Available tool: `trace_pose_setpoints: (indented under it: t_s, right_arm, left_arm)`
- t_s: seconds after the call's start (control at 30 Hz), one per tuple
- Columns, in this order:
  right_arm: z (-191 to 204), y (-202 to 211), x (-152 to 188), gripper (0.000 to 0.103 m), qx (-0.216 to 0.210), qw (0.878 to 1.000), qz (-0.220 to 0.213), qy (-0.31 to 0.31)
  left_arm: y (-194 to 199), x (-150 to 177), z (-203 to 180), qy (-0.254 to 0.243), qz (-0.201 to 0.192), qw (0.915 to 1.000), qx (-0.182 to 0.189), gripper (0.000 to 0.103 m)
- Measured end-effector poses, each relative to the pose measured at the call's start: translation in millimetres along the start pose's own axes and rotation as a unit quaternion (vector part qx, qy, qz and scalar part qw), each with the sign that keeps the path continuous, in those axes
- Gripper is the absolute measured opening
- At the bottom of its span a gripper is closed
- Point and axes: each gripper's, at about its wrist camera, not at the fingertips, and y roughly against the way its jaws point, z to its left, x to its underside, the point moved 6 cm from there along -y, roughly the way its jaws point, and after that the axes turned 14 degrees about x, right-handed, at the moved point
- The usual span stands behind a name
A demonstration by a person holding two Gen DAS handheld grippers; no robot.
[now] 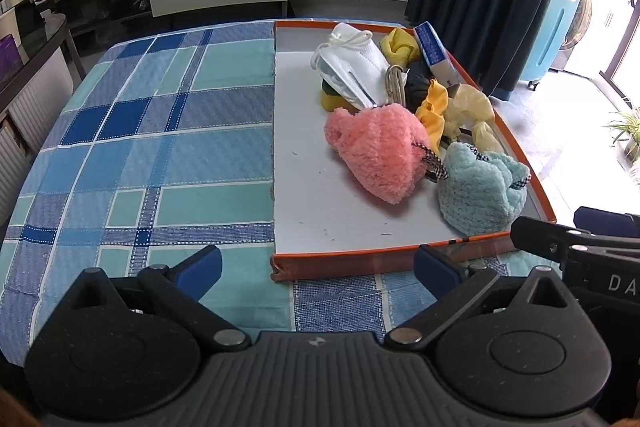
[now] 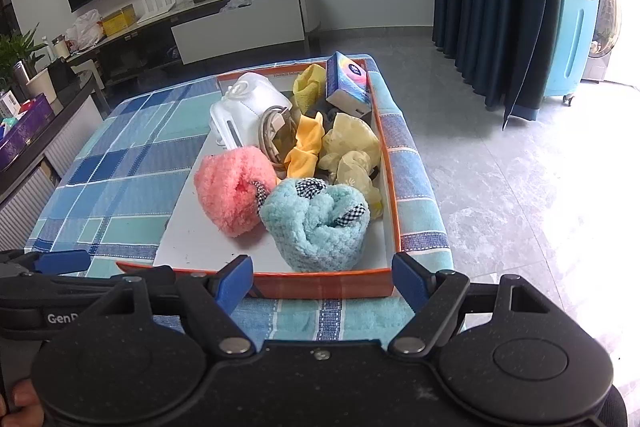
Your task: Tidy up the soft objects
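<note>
A pink fluffy pouch (image 1: 374, 155) lies slantwise, long axis far-left to near-right, touching a pale blue fluffy pouch (image 1: 478, 189) in the orange-rimmed tray (image 1: 360, 261) on the checked cloth (image 1: 152, 147), scrunchies and apparently a face mask (image 1: 352, 67) behind, both the left gripper (image 1: 318, 269) and right gripper (image 2: 322, 277) wide open, empty.

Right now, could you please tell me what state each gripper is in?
Left gripper: open, holding nothing, short of the orange tray.
Right gripper: open, holding nothing, at the tray's near edge.
</note>
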Motion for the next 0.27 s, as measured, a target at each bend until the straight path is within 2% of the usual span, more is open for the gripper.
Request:
trace_pose_setpoints:
  t_s: [0.27]
  right_arm:
    - [-1.0,1.4,-0.1,0.091,0.003,1.0,0.0,0.0]
  left_arm:
    - [0.5,0.1,-2.1,-0.007,-0.002,1.0,0.005,0.103]
